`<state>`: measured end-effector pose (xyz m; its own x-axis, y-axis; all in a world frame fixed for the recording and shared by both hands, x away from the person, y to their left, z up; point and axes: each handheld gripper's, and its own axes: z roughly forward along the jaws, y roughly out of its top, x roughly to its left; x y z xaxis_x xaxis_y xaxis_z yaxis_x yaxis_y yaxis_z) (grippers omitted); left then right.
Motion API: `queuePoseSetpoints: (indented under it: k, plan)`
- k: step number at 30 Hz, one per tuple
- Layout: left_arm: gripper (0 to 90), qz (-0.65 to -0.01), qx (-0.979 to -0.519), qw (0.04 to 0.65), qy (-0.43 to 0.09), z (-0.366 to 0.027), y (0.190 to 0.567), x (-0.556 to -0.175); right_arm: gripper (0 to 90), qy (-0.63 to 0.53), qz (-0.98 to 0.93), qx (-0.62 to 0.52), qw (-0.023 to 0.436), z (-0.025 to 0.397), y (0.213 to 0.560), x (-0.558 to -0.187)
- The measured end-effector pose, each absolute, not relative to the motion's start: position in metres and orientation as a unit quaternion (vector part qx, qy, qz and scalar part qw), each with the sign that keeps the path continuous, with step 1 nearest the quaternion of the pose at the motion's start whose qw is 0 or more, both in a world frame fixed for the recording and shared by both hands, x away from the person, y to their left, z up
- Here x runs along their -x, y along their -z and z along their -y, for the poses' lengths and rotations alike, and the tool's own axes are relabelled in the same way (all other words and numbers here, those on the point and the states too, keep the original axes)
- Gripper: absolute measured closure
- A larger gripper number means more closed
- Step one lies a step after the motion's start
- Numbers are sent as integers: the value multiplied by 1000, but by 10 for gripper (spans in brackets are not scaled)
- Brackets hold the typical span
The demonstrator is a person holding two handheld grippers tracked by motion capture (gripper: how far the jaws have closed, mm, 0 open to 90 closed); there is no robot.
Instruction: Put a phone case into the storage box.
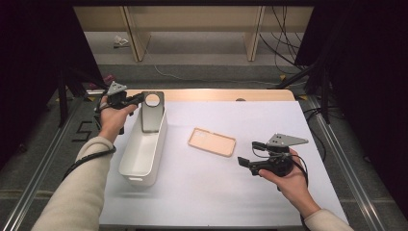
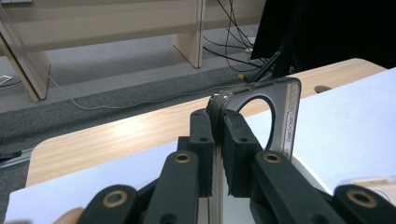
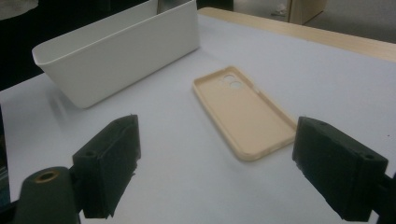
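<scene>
The left hand-held gripper [image 1: 137, 99] is clamping a grey phone case [image 1: 152, 111] upright over the far end of the white bin [image 1: 143, 149], camera cutout uppermost. The right hand-held gripper [image 1: 250, 154] is hovering wide open and empty near a beige phone case [image 1: 212, 141], which is lying flat on the tabletop [image 1: 216, 192], long axis running left-right, slightly angled.

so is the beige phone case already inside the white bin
No, the beige phone case lies flat on the table, apart from the white bin.

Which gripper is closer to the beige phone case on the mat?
Right. The right gripper hovers open just beside the beige phone case, facing it. The left gripper is farther off, across the white bin, shut on a grey phone case above its far end.
</scene>
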<state>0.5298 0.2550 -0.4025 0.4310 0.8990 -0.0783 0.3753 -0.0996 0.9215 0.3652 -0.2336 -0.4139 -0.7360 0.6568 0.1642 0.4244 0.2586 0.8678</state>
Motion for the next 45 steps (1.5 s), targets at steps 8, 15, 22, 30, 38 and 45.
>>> queuePoseSetpoints:
  k: [8,15,22,30,38,45]
  plan:
    - [811,-465,-692,480,-273,-256,404,-532,162,-502,-785,-344,115,234,414,-365]
    - [792,-469,-695,469,-277,-257,405,-535,162,-503,-785,-344,115,234,414,-365]
    - [755,-472,-698,458,-283,-257,408,-537,162,-502,-784,-345,115,234,414,-365]
    - [721,-472,-700,453,-287,-255,411,-539,161,-502,-785,-345,115,234,414,-366]
    - [658,-471,-703,449,-287,-253,411,-540,161,-502,-785,-345,114,234,414,-366]
    - [484,-490,-695,449,-276,-251,411,-537,161,-502,-785,-345,114,234,414,-366]
